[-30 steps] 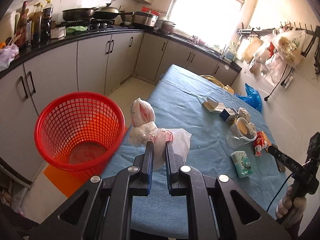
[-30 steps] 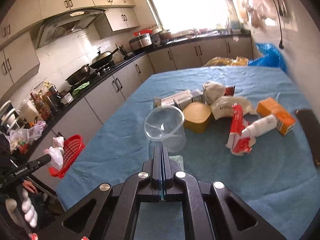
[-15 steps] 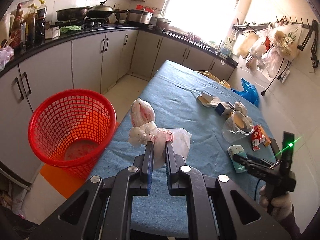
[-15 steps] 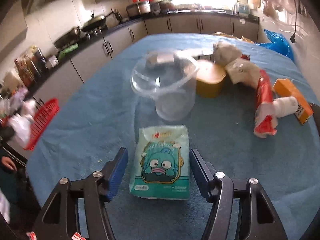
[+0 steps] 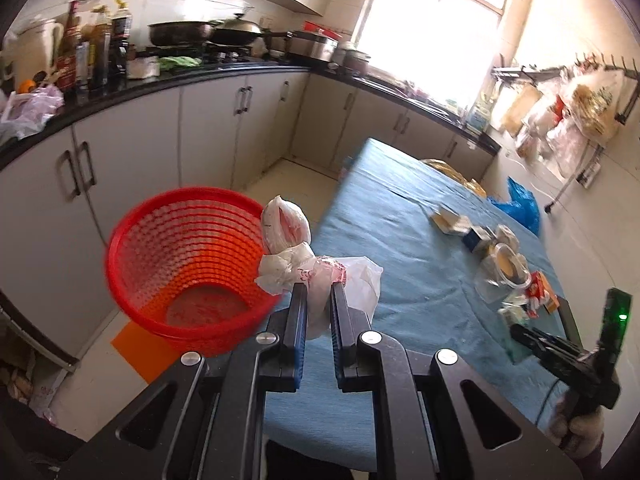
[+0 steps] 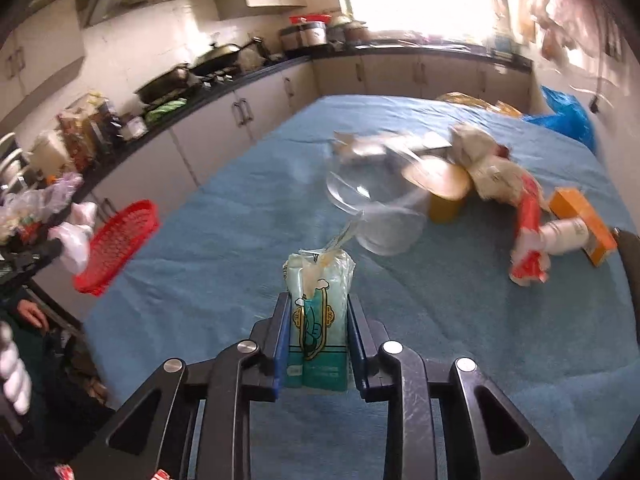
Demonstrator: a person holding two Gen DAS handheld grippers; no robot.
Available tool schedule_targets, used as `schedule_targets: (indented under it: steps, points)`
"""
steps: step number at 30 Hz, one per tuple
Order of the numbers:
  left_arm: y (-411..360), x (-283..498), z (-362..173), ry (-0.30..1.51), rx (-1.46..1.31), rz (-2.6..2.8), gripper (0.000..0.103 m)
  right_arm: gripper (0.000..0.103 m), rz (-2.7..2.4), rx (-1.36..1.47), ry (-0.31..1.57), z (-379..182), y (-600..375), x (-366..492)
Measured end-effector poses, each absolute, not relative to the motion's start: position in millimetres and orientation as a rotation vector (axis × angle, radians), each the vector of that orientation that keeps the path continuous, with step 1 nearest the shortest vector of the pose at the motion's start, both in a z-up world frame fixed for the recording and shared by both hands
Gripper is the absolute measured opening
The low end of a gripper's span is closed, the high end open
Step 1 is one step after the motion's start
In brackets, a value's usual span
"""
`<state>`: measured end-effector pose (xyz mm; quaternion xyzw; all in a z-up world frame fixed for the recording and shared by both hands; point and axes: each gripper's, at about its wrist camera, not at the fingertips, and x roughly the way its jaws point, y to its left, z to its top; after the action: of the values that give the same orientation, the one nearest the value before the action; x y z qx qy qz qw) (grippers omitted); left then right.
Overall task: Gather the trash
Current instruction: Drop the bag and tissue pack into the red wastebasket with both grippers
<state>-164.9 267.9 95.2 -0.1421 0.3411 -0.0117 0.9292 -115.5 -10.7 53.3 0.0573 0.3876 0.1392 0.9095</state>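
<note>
Since half a sec ago the right gripper (image 6: 318, 336) has gone from wide open around the teal-and-white printed soft packet (image 6: 318, 320) to clamped on its sides, w/ the packet lifted upright off the blue cloth-covered table (image 6: 224, 248). Left gripper (image 5: 318, 304) hasn't changed: nearly closed, pinching the crumpled white plastic bag w/ red print (image 5: 308, 260), held right beside the rim of the red plastic mesh basket (image 5: 188, 256), not over it yet.

Progress: basket looks empty, so nothing binned; two items in hand. Further up the table, left to collect: clear plastic tub (image 6: 376, 208), yellow cup (image 6: 444, 188), red-and-white wrapper (image 6: 528, 236), white bottle (image 6: 568, 234), orange box (image 6: 580, 216), crumpled bags. Far end: blue plastic bag (image 6: 568, 116).
</note>
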Motion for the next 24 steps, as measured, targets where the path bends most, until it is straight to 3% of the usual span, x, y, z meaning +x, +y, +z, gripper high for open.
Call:
schedule_targets:
  steps: [18,21,24]
  points:
    - [383.1,-101.4,63.0,0.777,-0.381,0.139,0.013,0.033,0.804,0.200,0.851,77.0,210.3,-17.1]
    - [390.2,-99.2,57.8,0.785,-0.413,0.133,0.022,0.044,0.854,0.249,0.875,66.1,239.0,2.1]
    - [397.6,-102.9,56.9,0.776,-0.428,0.135,0.038,0.053,0.883,0.299,0.912,51.9,257.8,15.6]
